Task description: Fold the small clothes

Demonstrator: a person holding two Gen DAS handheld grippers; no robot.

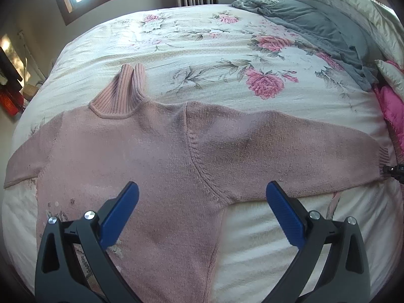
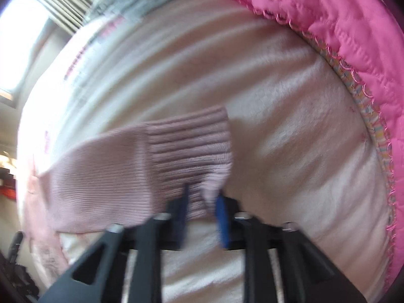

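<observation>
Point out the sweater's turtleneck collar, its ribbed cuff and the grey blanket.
turtleneck collar (image 1: 121,96), left wrist view, ribbed neck.
ribbed cuff (image 2: 189,149), right wrist view, middle of ribbing.
grey blanket (image 1: 315,22), left wrist view, flat middle.

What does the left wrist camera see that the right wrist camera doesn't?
Only the left wrist view shows the whole pink sweater spread flat, its ribbed collar, the rose-print bedspread, a grey blanket and the open left claw hovering over the sweater. Only the right wrist view shows the right claw closed on the ribbed sleeve cuff up close, though blurred. Both show the sweater, the bed and a bright pink quilt.
</observation>
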